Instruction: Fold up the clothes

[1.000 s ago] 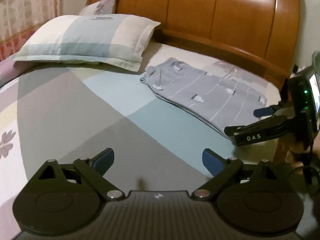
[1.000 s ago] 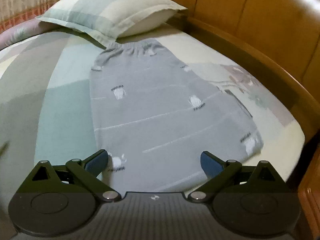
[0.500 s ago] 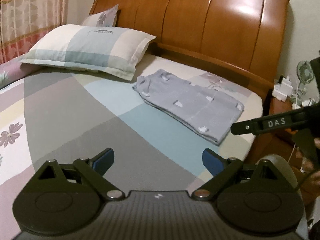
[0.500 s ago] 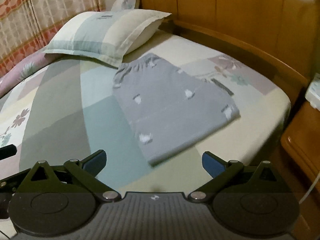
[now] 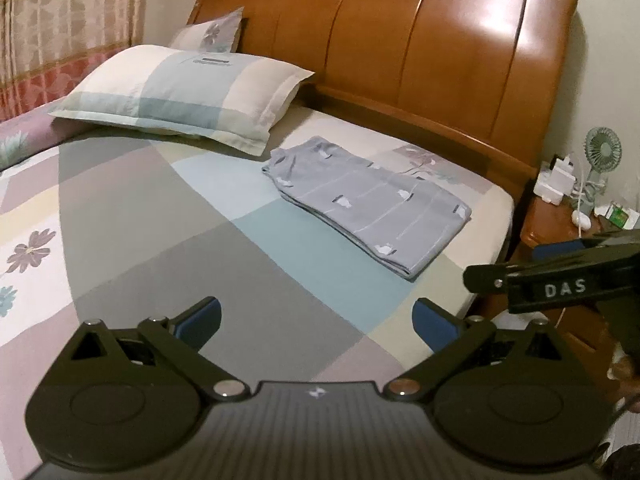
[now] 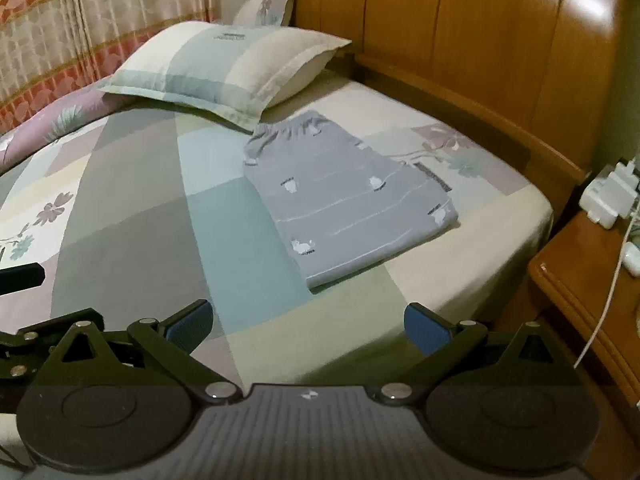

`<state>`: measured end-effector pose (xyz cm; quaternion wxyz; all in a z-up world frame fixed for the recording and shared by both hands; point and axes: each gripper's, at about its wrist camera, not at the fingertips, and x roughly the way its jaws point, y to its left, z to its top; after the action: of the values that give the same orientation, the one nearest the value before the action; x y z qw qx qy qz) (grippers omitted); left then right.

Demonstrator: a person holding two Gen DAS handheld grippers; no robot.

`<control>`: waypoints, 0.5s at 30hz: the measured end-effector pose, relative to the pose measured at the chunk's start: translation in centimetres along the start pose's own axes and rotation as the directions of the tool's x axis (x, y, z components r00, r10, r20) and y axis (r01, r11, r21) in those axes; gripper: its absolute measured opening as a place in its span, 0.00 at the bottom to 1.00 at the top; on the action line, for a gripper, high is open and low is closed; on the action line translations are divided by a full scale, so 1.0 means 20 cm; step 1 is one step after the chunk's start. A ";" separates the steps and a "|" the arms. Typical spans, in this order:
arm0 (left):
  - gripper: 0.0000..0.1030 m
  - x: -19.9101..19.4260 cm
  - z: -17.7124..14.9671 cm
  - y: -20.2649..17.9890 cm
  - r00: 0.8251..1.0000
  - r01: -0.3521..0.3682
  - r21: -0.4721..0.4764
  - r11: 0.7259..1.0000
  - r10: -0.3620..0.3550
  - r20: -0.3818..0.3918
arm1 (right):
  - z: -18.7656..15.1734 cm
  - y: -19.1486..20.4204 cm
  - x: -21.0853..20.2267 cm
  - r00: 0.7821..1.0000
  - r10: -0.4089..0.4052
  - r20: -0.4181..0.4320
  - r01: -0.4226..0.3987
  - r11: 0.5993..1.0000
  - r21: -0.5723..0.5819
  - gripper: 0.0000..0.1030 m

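nearest, the left gripper [image 5: 316,318] has its jaws opening wide with nothing between them; the right gripper [image 6: 308,322] is spread and empty too, both angled down above the bed [image 5: 160,216]. beyond, the grey garment [image 6: 344,200] lies folded flat beside the pillow [image 6: 224,64]; folding looks finished

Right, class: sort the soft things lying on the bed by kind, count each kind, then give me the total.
Pillows: 2, a large checked pillow and a small floral pillow behind it by the headboard.
Folded garments: 1, a grey printed garment lying flat on the bedsheet.
Total: 3
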<state>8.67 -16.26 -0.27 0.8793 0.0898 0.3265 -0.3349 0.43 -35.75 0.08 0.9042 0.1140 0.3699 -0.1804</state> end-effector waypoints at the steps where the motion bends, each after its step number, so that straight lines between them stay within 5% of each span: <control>1: 0.99 -0.01 0.00 -0.01 1.000 -0.002 0.004 1.000 0.002 -0.001 | -0.01 0.00 -0.02 1.000 -0.001 0.004 0.001 1.000 -0.001 1.00; 15: 0.99 -0.11 -0.04 -0.13 1.000 -0.015 0.014 1.000 0.015 -0.013 | -0.13 -0.02 -0.18 0.999 0.024 0.032 -0.024 1.000 0.010 1.00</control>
<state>5.33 -16.87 0.62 0.8790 0.1004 0.3292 -0.3299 -3.62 -34.43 0.78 0.9116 0.1201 0.3530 -0.1732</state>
